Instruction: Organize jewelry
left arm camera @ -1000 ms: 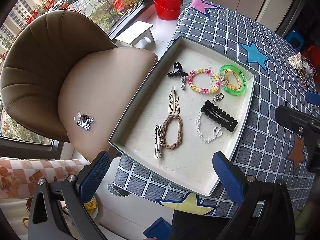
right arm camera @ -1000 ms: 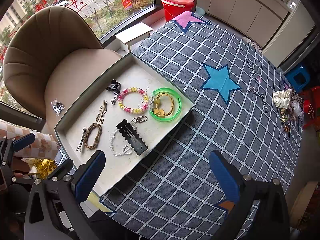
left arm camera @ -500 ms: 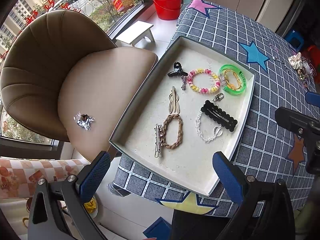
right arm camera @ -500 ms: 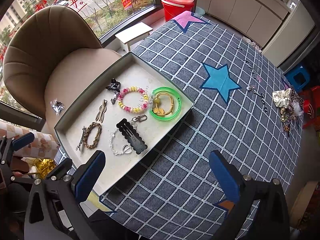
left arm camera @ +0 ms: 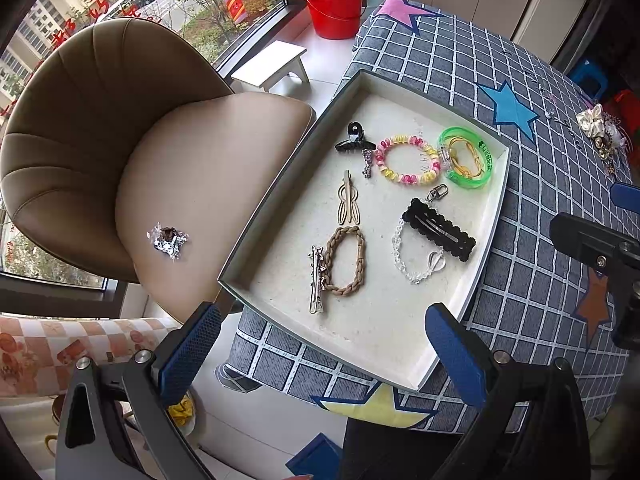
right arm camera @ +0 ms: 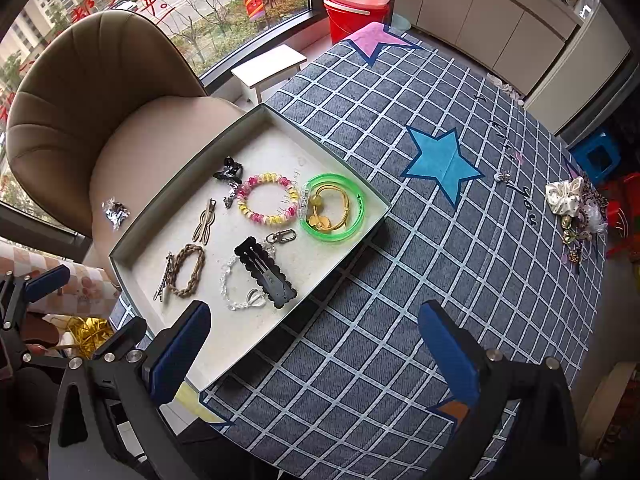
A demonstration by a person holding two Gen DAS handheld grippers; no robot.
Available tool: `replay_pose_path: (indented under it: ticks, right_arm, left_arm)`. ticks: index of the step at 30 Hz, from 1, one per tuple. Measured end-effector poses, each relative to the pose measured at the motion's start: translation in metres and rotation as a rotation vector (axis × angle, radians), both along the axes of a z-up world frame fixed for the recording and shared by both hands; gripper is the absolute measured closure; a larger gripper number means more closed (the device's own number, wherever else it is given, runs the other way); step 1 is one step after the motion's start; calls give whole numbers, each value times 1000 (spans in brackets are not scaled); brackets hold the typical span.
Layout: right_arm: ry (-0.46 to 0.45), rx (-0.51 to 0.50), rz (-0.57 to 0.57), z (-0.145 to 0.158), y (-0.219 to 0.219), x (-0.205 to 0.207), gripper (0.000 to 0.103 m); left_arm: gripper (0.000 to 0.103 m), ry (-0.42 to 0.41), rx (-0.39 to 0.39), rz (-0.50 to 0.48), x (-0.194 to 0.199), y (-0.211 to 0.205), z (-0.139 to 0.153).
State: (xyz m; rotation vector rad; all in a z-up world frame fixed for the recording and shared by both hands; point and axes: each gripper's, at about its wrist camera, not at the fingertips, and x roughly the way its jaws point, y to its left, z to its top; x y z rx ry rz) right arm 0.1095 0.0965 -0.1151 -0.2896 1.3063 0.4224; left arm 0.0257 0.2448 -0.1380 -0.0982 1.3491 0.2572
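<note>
A shallow white tray [left arm camera: 486, 256] [right arm camera: 132, 238] sits at the table's left edge. In it lie a green bangle [left arm camera: 466, 158] [right arm camera: 334, 208], a pink-yellow bead bracelet [left arm camera: 406, 160] [right arm camera: 266, 200], a black clip [left arm camera: 440, 230] [right arm camera: 266, 274], a clear chain [left arm camera: 416, 268], a brown braided band [left arm camera: 346, 260] [right arm camera: 188, 270] and metal clips. A pile of loose jewelry [right arm camera: 576, 212] [left arm camera: 602, 132] lies at the far right. My left gripper [left arm camera: 320, 356] is open and empty above the tray's near edge. My right gripper [right arm camera: 314, 352] is open and empty above the cloth.
A checked blue tablecloth with stars [right arm camera: 444, 160] covers the table. A tan chair [left arm camera: 120, 140] with a foil scrap [left arm camera: 168, 240] stands left of the tray. A red bucket [left arm camera: 334, 8] and a white stool [left arm camera: 272, 66] stand by the window.
</note>
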Motion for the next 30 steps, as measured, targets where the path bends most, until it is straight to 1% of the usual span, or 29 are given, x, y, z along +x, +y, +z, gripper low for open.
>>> replay_pose_path:
  ticks: [17, 22, 30]
  right_arm:
    - [4, 1, 4, -2, 2, -4, 0]
    - [7, 0, 8, -4, 1, -6, 0]
    - [7, 0, 11, -5, 0, -7, 0]
  left_arm:
    - [0, 7, 13, 0, -1, -1, -2]
    - [0, -6, 11, 0, -2, -1, -1]
    - [0, 12, 11, 14, -3, 2, -4]
